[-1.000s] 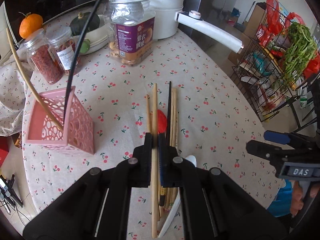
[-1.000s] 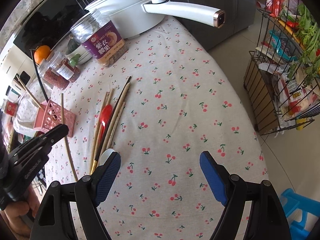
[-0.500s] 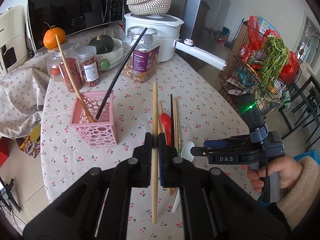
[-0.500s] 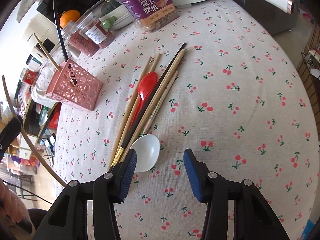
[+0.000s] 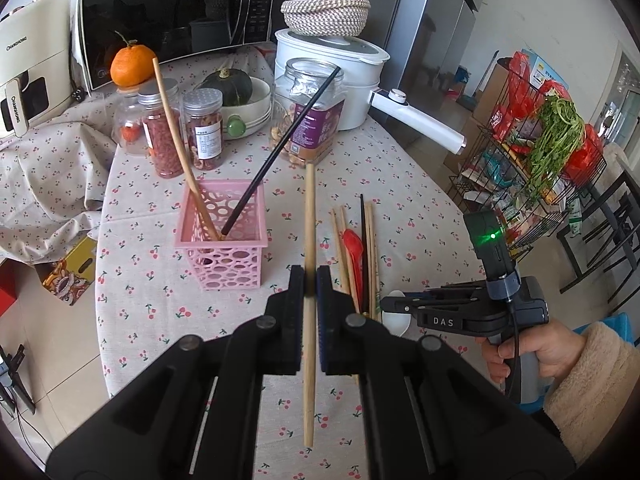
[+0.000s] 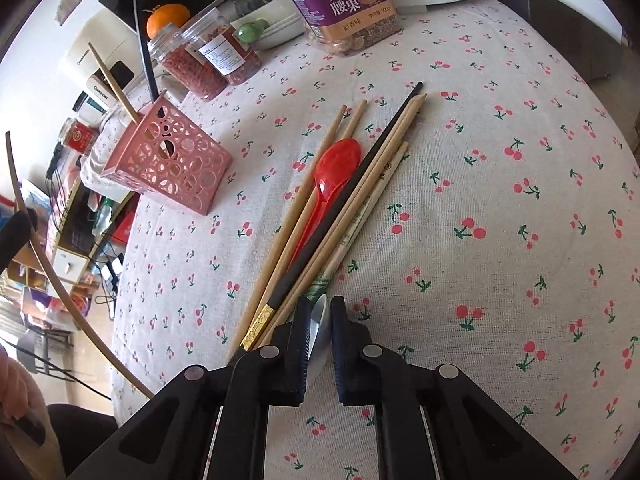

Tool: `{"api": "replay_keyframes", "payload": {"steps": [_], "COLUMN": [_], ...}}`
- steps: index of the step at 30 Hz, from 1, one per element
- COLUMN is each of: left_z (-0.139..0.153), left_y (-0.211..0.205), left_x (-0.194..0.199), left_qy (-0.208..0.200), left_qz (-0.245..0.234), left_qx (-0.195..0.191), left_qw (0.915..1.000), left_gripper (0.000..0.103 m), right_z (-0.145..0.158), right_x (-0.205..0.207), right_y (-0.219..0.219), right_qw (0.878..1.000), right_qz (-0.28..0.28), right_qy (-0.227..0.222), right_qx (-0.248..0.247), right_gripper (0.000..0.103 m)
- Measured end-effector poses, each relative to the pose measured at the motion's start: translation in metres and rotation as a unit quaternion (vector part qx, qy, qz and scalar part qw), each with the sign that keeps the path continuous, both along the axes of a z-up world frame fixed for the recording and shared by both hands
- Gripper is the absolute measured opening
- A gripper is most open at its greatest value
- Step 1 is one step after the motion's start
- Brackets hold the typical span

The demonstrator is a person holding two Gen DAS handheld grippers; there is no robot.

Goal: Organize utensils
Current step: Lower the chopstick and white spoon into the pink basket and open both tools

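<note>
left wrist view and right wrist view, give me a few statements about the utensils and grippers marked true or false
1. The left gripper is shut on a wooden chopstick. True.
2. The pink basket holds a red spoon. False: it holds one wooden chopstick and one black chopstick; the red spoon lies on the tablecloth.
3. The right gripper has closed around the white spoon. True.
4. The basket lies tipped over. False: it stands upright.

left wrist: high, forward | right wrist: low, close | shared: pink basket [image 5: 222,236]
</note>
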State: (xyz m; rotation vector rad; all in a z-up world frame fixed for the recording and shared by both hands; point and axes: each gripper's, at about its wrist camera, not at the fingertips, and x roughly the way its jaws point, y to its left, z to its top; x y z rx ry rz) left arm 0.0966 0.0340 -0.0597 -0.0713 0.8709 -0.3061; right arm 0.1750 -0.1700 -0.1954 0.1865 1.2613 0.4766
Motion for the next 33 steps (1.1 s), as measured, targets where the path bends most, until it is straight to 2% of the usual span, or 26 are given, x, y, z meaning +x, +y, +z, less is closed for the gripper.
{"api": "replay_keyframes", "payload": {"steps": [11,19,23,27,33], "left_z": [0.014,0.049,0.069,0.085,0.104], "left_y": [0.011,0.024,0.034,0.044,0.051], "left_x": [-0.005,-0.014,-0.017,-0.018,-0.02], "left_qy": [-0.024,-0.098,-0.15,-0.192,-0.273], "left_qz": [0.015,0.042,0.066,0.088,0.113], "left_qx": [-0.004,-0.012,-0.021,-0.046,-0.071], "left_qw": [0.9996,0.9942,0.9863,0.9764,0.9527], "left_gripper": [0.007,0.007,0.007,0.007,0.007], "right_z": [0.057,0.118,0.149,0.174,0.205], "right_x": [-0.027,-0.046,-0.054,-0.059,-0.059], "right_y": [0.017,0.027,0.036,0.043,0.058], "right_qw": [0.993,0.974,0.956,0.937,0.909], "right_qz": [-0.006,-0.035,-0.057,-0.081,-0.119], "right_qy": [-0.105,-0.208,-0.266,-0.313,-0.374], "right_qx": [-0.051,-0.085,-0.109,-0.13,-0.143], "right_gripper": [0.01,0.01,0.01,0.01,0.01]}}
